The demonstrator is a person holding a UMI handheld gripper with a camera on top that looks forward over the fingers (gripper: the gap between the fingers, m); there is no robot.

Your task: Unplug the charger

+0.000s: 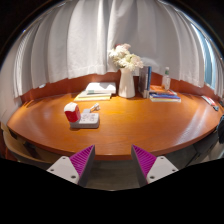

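Note:
A red and white charger (72,112) stands plugged into a white power strip (88,121) on the left part of a round wooden table (130,125). My gripper (113,162) is open and empty. Its two magenta pads (82,160) are spread wide just in front of the table's near edge. The charger is well beyond the fingers and to their left.
A white vase of white flowers (126,75) stands at the back of the table. An open book (96,91) lies left of it, and stacked books (164,95) with a small bottle (166,77) lie to its right. Pale curtains (90,40) hang behind.

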